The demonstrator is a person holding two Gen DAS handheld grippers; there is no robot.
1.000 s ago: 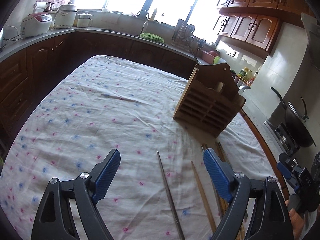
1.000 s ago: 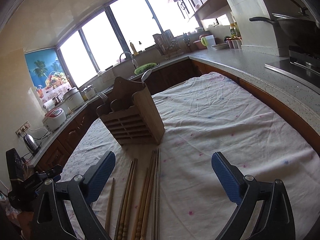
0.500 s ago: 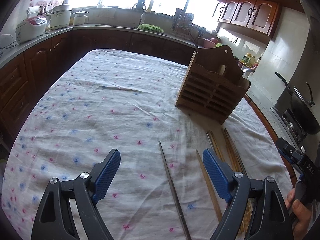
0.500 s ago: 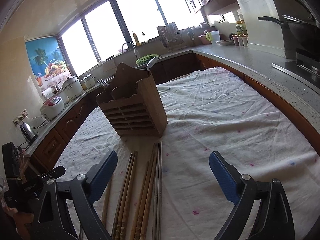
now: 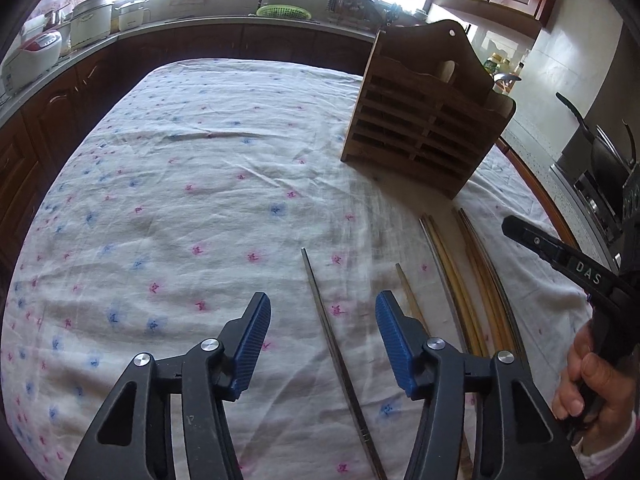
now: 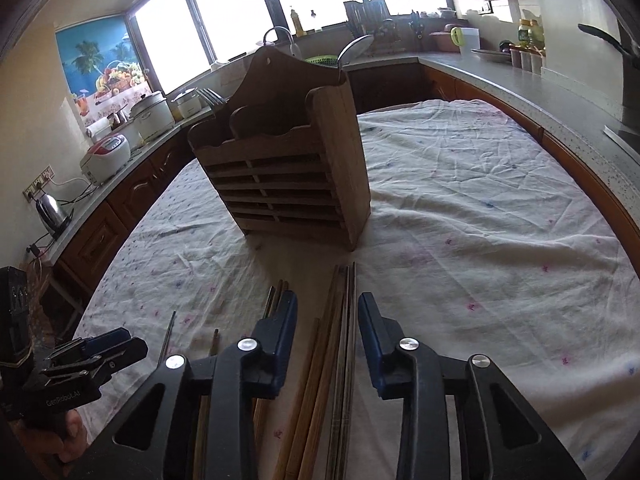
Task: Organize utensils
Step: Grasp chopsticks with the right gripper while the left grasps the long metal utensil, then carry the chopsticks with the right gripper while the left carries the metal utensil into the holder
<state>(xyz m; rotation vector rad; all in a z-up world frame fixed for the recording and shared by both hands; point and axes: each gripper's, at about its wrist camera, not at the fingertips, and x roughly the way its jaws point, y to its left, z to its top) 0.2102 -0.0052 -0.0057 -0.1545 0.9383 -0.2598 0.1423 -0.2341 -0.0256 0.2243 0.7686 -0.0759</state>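
Observation:
A wooden utensil holder (image 5: 428,120) stands upright on the flowered tablecloth (image 5: 180,200); it also shows in the right wrist view (image 6: 288,176), with fork tines and a ladle sticking out. My left gripper (image 5: 320,340) is open, its jaws either side of a single metal chopstick (image 5: 340,360). A lone wooden chopstick (image 5: 408,296) lies just to its right, and a bundle of chopsticks (image 5: 472,280) beyond that. My right gripper (image 6: 328,340) is partly closed, low over the right group of that bundle (image 6: 336,344), with a gap still between pads and sticks.
Dark wooden cabinets and a grey counter (image 6: 520,80) ring the table. Rice cookers (image 5: 36,52), a sink with a green basket (image 5: 284,10) and a kettle (image 6: 52,210) stand on it. A wok (image 5: 604,152) sits on the stove at right.
Both grippers have lowered toward the table and moved forward. The right jaws have narrowed a lot around the chopstick bundle. The left jaws have narrowed slightly around the metal chopstick.

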